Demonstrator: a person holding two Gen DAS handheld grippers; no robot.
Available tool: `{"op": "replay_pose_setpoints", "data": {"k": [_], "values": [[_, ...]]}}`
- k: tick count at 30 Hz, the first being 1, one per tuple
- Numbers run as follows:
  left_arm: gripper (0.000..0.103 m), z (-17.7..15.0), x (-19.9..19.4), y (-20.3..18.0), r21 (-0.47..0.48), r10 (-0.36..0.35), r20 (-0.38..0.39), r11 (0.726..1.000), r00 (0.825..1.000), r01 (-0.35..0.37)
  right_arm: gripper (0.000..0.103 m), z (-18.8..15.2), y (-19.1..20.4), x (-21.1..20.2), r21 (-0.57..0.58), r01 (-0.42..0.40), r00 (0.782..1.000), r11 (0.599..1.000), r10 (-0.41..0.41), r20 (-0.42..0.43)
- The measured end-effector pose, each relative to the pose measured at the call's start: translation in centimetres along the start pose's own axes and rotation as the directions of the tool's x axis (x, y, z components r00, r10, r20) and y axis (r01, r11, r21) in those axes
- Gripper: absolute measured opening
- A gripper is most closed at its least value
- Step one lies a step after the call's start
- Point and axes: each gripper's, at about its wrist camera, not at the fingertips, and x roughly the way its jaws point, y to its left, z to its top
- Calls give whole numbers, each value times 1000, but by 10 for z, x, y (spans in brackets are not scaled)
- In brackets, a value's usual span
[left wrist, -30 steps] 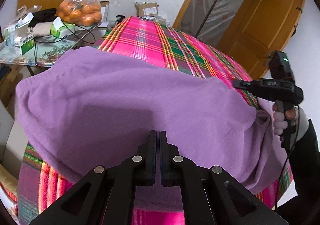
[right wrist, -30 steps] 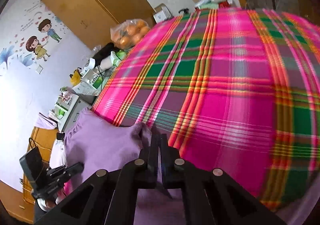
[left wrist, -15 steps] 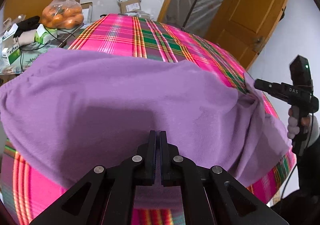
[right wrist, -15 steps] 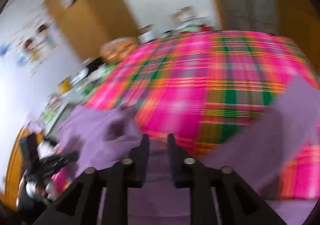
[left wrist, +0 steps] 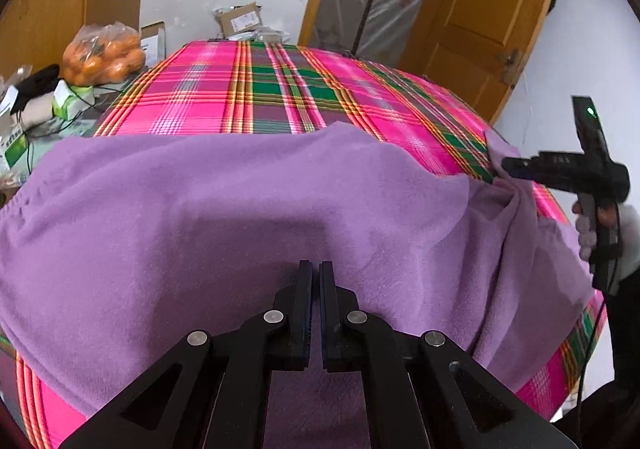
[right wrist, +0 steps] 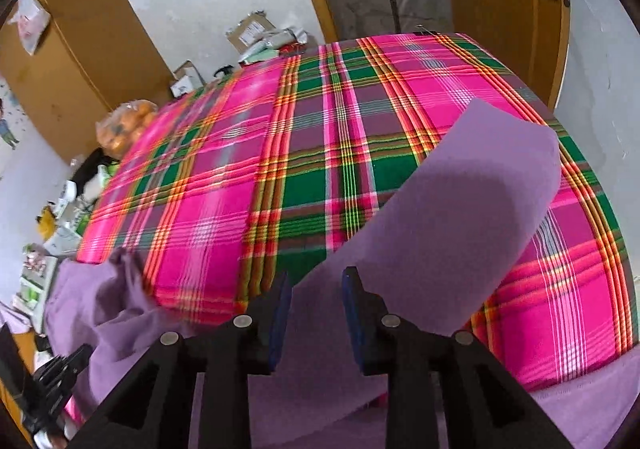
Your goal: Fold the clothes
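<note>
Left gripper clamps the purple fleece garment; right gripper, jaws just opening, releases; next, regrip on the plaid bed.

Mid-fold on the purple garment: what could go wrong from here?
The right tongs have just been opening, the purple garment between them unpinched: its raised flap may fall bunched instead of flat. The left tongs alone are shut on the near hem; pulling from there could drag the garment skewed across the plaid cloth or off its edge.
</note>
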Motion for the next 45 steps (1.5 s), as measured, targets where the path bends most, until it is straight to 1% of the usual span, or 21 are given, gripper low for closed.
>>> {"op": "replay_pose_setpoints", "data": {"k": [3, 4, 7, 8, 10, 14, 18, 21, 22, 24, 25, 26, 27, 28, 30, 32, 33, 35, 39, 41, 45], "values": [[3, 1, 1, 4, -21, -22, 3, 1000, 1000, 22, 27, 8, 2, 15, -14, 87, 996, 996, -88, -33], [3, 1, 1, 5, -25, -27, 4, 999, 1000, 27, 27, 9, 0, 20, -10, 99, 994, 995, -99, -46], [3, 1, 2, 6, -32, -35, 7, 999, 999, 35, 23, 10, 1, 23, -34, 119, 992, 992, -121, -44], [3, 1, 2, 7, -35, -39, 8, 999, 999, 40, 16, 11, 1, 24, -42, 129, 990, 991, -131, -43], [3, -1, 1, 9, -44, -50, 10, 998, 999, 50, 4, 10, -2, 24, -53, 145, 988, 988, -147, -40], [3, -1, 1, 11, -56, -64, 12, 996, 998, 64, 2, 7, -14, 13, -19, 91, 996, 996, -92, -14], [3, -1, 1, 9, -46, -56, 12, 997, 998, 56, 2, 3, -23, -11, 30, 25, 998, 999, -26, 56], [3, 0, -1, 3, -18, -44, 14, 999, 999, 44, 2, -3, -32, -41, 64, -22, 993, 998, 14, 120], [4, 0, -3, -1, -10, -54, 18, 998, 998, 55, 2, -6, -35, -51, 72, -34, 990, 997, 23, 138], [4, 1, -8, -11, 4, -100, 29, 995, 995, 100, 2, -12, -40, -70, 88, -55, 984, 995, 39, 172], [7, 2, -10, -17, 17, -123, 34, 992, 992, 122, 2, -17, -43, -82, 97, -64, 980, 993, 44, 192], [11, 3, -13, -25, 42, -148, 38, 988, 988, 146, 2, -22, -46, -92, 104, -70, 977, 992, 47, 209], [22, 3, -16, -34, 67, -173, 41, 983, 984, 170, 2, -27, -50, -103, 115, -79, 973, 990, 52, 224], [28, 4, -17, -43, 94, -197, 41, 977, 980, 193, 2, -33, -54, -114, 127, -89, 969, 988, 57, 239], [28, 5, -19, -61, 149, -245, 31, 960, 969, 238, 2, -46, -63, -131, 149, -99, 964, 984, 57, 260], [28, 5, -17, -77, 190, -271, 14, 946, 962, 264, 2, -61, -69, -144, 172, -99, 961, 980, 50, 271], [28, 4, -15, -83, 205, -281, 2, 940, 960, 275, 2, -69, -73, -148, 185, -100, 962, 978, 47, 270], [28, 2, -11, -96, 233, -300, -23, 926, 954, 297, 2, -88, -82, -147, 213, -92, 970, 973, 40, 239], [28, -2, -5, -116, 276, -328, -67, 902, 942, 333, 2, -116, -99, -128, 261, -60, 990, 963, 24, 137], [28, -5, -2, -120, 285, -326, -82, 898, 942, 336, 3, -126, -106, -119, 274, -41, 996, 961, 16, 93], [28, -8, 2, -124, 290, -324, -98, 895, 941, 339, 5, -124, -103, -123, 218, 6, 992, 976, -33, 121]]}}
